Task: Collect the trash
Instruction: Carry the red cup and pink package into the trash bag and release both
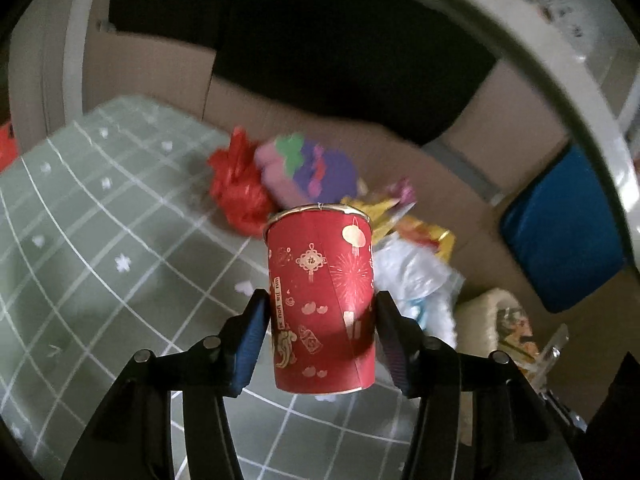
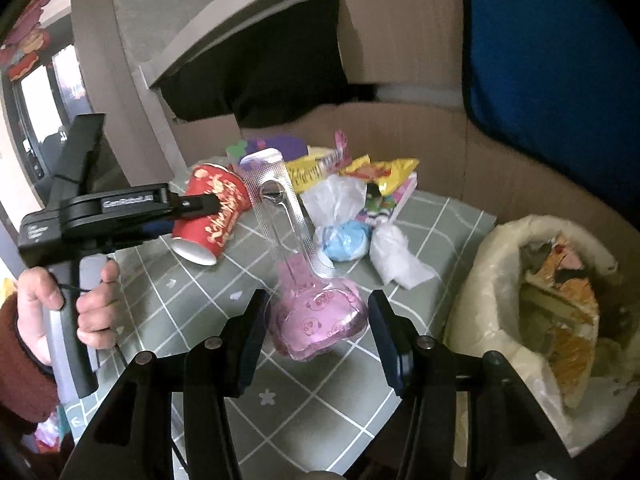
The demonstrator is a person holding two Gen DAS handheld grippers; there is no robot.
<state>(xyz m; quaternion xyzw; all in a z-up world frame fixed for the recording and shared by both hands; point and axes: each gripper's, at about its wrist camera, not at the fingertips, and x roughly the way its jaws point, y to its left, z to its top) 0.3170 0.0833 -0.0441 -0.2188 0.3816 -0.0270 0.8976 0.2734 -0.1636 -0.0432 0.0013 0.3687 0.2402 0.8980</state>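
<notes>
A red paper cup (image 1: 320,300) with gold prints sits upright between the pads of my left gripper (image 1: 320,304), above the green checked tablecloth (image 1: 100,220). The pads press on both its sides. In the right wrist view the same cup (image 2: 216,216) hangs tilted in the left gripper (image 2: 200,204), whose handle a hand (image 2: 92,300) holds. My right gripper (image 2: 318,300) is shut on a pink heart-shaped plastic package (image 2: 316,324) with a long clear blister neck (image 2: 288,216) pointing away from me.
A trash pile lies at the table's far side: red plastic bag (image 1: 236,184), purple foam piece (image 1: 320,172), white bags (image 2: 340,196), yellow wrappers (image 2: 384,172), a blue ball in film (image 2: 344,240). A cream bag (image 2: 500,248) of rubbish stands right. Cardboard walls and a blue cushion (image 2: 552,60) stand behind.
</notes>
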